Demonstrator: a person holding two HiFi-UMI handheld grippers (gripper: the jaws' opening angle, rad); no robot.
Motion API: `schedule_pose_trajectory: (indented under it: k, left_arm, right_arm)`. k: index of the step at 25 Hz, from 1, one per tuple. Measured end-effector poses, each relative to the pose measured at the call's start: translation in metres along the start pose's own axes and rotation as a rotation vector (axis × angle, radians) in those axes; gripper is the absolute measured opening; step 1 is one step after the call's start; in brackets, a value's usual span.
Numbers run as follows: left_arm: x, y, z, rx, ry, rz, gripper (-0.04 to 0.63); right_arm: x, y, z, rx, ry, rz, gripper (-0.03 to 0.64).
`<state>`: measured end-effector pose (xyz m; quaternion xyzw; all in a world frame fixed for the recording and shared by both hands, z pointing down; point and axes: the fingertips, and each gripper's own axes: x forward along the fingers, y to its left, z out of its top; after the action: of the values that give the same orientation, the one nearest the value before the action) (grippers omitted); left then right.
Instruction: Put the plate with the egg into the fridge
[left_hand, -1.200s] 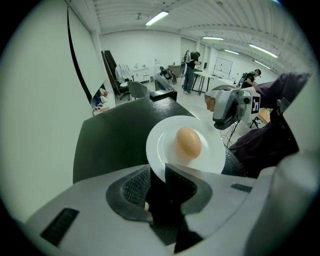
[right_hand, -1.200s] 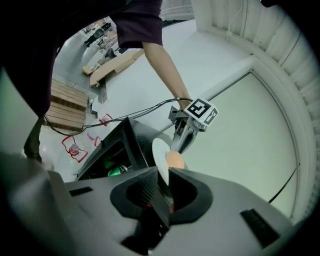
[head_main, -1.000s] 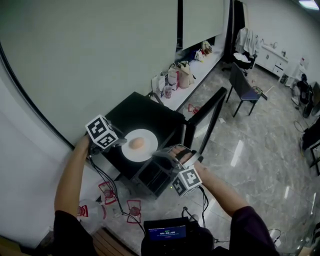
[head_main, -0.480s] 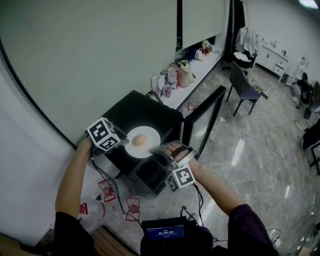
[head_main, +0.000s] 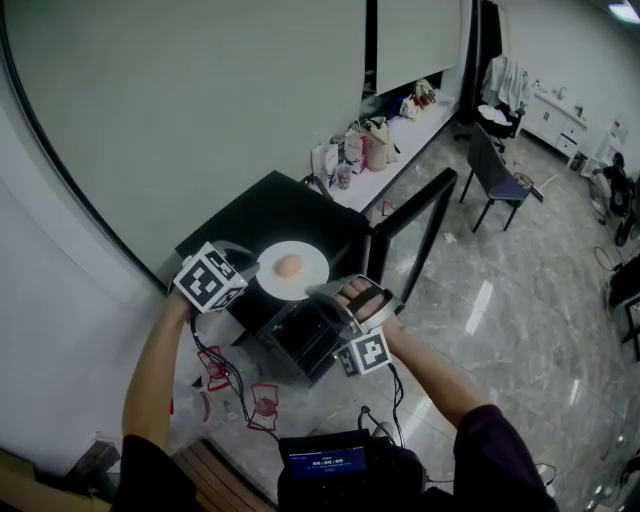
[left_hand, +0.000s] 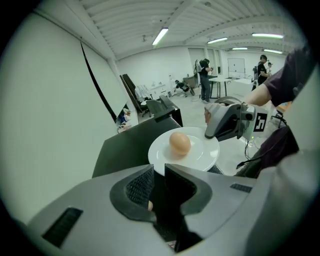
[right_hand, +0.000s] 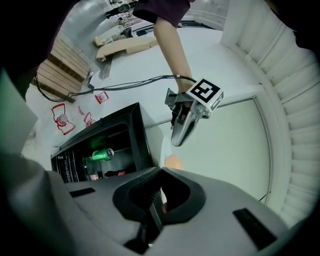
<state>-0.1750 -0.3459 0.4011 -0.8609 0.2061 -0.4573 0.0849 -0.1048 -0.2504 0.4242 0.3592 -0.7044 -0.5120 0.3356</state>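
A white plate (head_main: 303, 282) with a brown egg (head_main: 288, 265) hangs just above the front edge of a small black fridge (head_main: 262, 215), whose door (head_main: 415, 228) stands open to the right. My left gripper (head_main: 252, 268) is shut on the plate's left rim; in the left gripper view the plate (left_hand: 200, 152) and egg (left_hand: 179, 143) lie just beyond its jaws (left_hand: 159, 172). My right gripper (head_main: 322, 293) has just been closing and is shut on the opposite rim, the thin plate edge between its jaws (right_hand: 160, 175). A green can (right_hand: 102, 154) lies inside the fridge (right_hand: 125, 130).
The fridge stands on a grey marble floor against a white wall. Red-printed plastic items (head_main: 262, 405) and cables lie on the floor in front of it. A low ledge with bags (head_main: 365, 145) and a chair (head_main: 495, 170) are beyond. A screen device (head_main: 325, 462) sits at my waist.
The plate with the egg has risen slightly and shifted right in the view, carried by both grippers. The right gripper has rolled and drawn in onto the plate's rim.
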Motion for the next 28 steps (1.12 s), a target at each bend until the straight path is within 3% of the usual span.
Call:
schedule_pose_trajectory:
  k: [4, 9, 21, 28]
  left_arm:
    - [-0.016, -0.011, -0.007, -0.067, -0.005, 0.082, 0.052]
    - [-0.044, -0.052, 0.025, -0.21, -0.141, 0.142, 0.052]
    - [-0.062, -0.161, 0.118, -0.428, -0.388, 0.321, 0.052]
    - [-0.04, -0.211, 0.128, -0.504, -0.416, 0.355, 0.031]
  right_arm:
    - [-0.012, 0.003, 0.003, -0.055, -0.011, -0.016, 0.012]
    - [-0.047, 0.004, 0.002, -0.077, -0.048, -0.039, 0.012]
    - [-0.161, 0.012, -0.048, -0.113, -0.075, -0.046, 0.012]
    - [-0.209, 0.03, -0.07, -0.114, -0.106, -0.003, 0.012]
